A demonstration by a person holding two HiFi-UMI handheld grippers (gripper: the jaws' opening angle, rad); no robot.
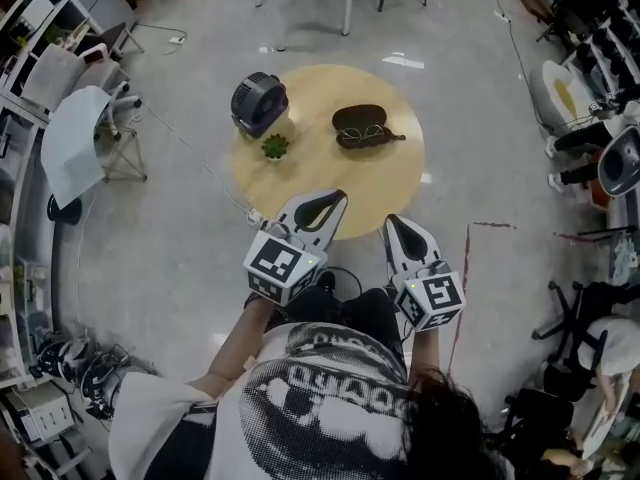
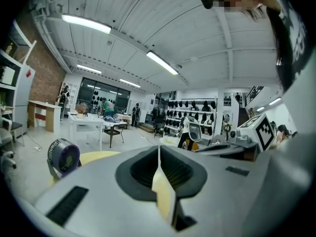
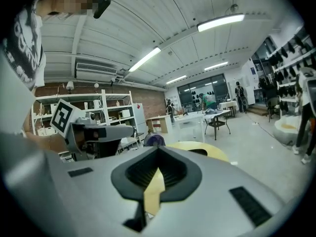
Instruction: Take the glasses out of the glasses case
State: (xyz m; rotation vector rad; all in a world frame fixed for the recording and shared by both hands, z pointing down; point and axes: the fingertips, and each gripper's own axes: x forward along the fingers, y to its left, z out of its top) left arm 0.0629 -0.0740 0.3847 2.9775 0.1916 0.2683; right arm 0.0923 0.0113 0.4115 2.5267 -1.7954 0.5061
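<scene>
A dark glasses case (image 1: 358, 118) lies on the right half of a round wooden table (image 1: 310, 168). The glasses (image 1: 366, 135) show along its near side; I cannot tell whether they rest inside it. Both grippers hover at the table's near edge, well short of the case. My left gripper (image 1: 335, 198) has its jaws together with nothing between them, as the left gripper view (image 2: 159, 147) also shows. The right gripper (image 1: 393, 222) is shut and empty too (image 3: 158, 149). In the right gripper view the case (image 3: 200, 152) peeks over the jaws.
A dark round fan (image 1: 259, 102) stands at the table's left, with a small green plant (image 1: 275, 146) beside it. A chair (image 1: 85, 128) and shelves stand at the left. More chairs and a person (image 1: 610, 368) are at the right. A cable runs across the floor.
</scene>
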